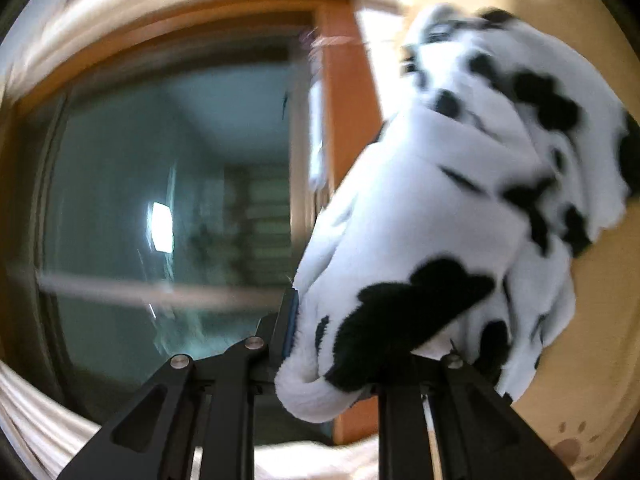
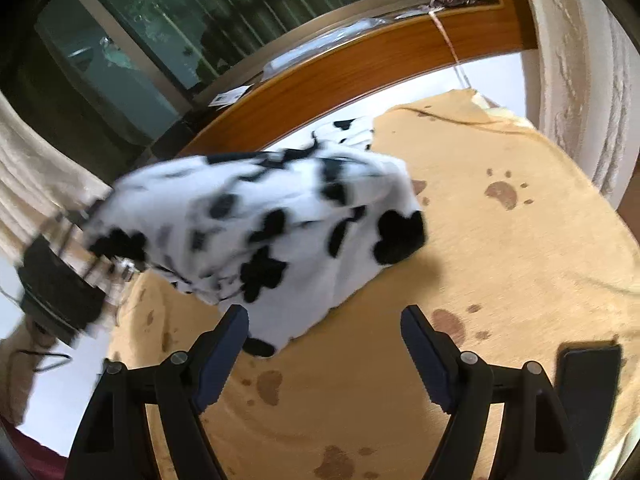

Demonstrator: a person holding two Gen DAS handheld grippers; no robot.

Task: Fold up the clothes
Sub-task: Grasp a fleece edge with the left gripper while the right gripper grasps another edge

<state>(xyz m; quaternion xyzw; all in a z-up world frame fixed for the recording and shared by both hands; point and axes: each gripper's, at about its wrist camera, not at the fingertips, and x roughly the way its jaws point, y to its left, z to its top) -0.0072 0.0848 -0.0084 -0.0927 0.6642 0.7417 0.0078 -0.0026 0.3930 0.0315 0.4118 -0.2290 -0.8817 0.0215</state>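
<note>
A white fleece garment with black cow patches [image 1: 460,184] hangs lifted in the air. My left gripper [image 1: 340,344] is shut on its edge, and the cloth drapes over the right finger. In the right wrist view the same garment [image 2: 256,236] is blurred and stretches from the left gripper at the far left [image 2: 60,288] down onto a tan blanket with brown paw prints [image 2: 500,280]. My right gripper [image 2: 324,344] is open and empty, just in front of the garment's lower edge, above the blanket.
A wood-framed window [image 2: 360,64] with dark glass runs behind the blanket, with cream curtains [image 2: 584,80] at both sides. A black flat object [image 2: 588,380] lies on the blanket at the right. A cable [image 2: 44,360] lies at the left.
</note>
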